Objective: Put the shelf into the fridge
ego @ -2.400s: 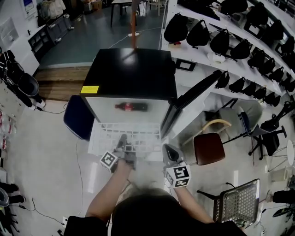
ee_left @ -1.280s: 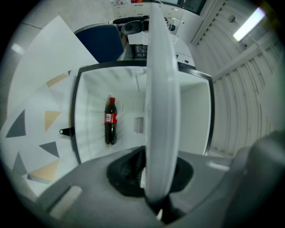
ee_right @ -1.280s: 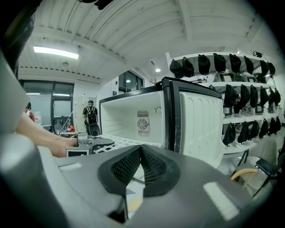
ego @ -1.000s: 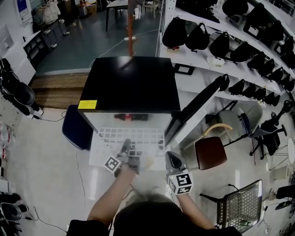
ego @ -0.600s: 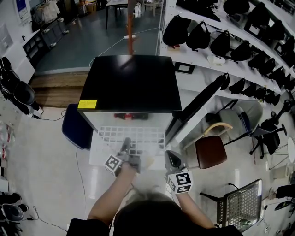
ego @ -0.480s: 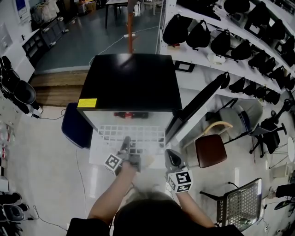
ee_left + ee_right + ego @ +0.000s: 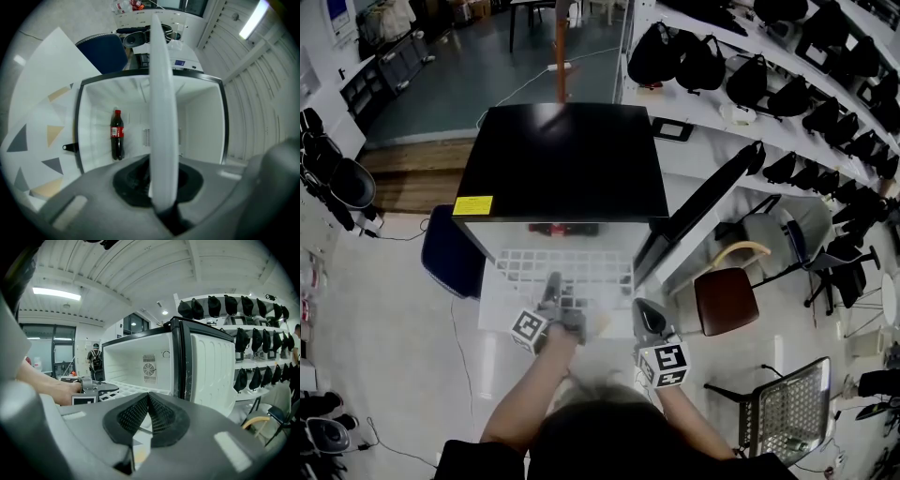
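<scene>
The shelf is a white grid lying flat. Its far part looks to be going inside the fridge and its near edge is sticking out at the front. The left gripper is squeezing that near edge, about in the middle. The right gripper is waiting just beside the shelf's right corner, with its jaws pressed together on nothing. The shelf is looking stiff and light, but it is wide, so with only one grip it may be tipping to one side. I think the near edge is the best place to hold, maybe one gripper near each corner. The thin bars may be slippery. A bottle is lying inside the fridge. The door is standing open on the right
</scene>
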Demonstrator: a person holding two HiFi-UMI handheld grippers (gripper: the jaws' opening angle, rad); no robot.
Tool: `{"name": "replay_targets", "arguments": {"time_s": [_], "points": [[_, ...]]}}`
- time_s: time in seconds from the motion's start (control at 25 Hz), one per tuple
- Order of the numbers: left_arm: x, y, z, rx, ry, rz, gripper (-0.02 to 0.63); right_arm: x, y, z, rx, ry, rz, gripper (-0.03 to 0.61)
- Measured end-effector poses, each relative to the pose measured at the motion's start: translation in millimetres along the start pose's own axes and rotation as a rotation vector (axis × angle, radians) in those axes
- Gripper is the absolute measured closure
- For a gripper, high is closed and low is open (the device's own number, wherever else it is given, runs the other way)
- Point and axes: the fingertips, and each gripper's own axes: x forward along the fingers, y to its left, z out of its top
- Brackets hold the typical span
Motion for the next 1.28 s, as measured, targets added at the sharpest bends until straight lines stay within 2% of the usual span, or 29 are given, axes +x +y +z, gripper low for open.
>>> {"name": "replay_targets", "arguments": {"time_s": [0.24, 0.4, 0.6, 0.68, 1.04, 1.28], "points": [[1.0, 1.1, 0.5, 0.006, 0.004, -0.011, 0.583, -4.7, -6.1, 3.7, -0.008, -0.004, -0.015, 0.578], [-5.2, 12.3, 1.5, 0.030, 0.022, 0.027, 0.583, -7.1, -8.0, 2.8, -0.006, -0.002, -0.017, 0.578], [-1.2, 8.8, 0.6, -0.013, 0.012, -0.058, 0.583, -6.3, -10.3, -0.8, -0.007, 0.005, -0.016, 0.578], [0.9, 8.3, -0.1, -0.018, 0.006, -0.064, 0.583, -6.4, -11.3, -2.1, -0.005, 0.010, -0.016, 0.578], [9.9, 8.3, -0.8, -0.037, -0.048, -0.017, 0.583, -7.5, -12.8, -4.9, 0.005, 0.018, -0.018, 0.578], [17.6, 9.1, 1.2, -0.035, -0.049, 0.004, 0.583, -2.1, -11.3, -5.3, -0.005, 0.014, -0.011, 0.578]]}}
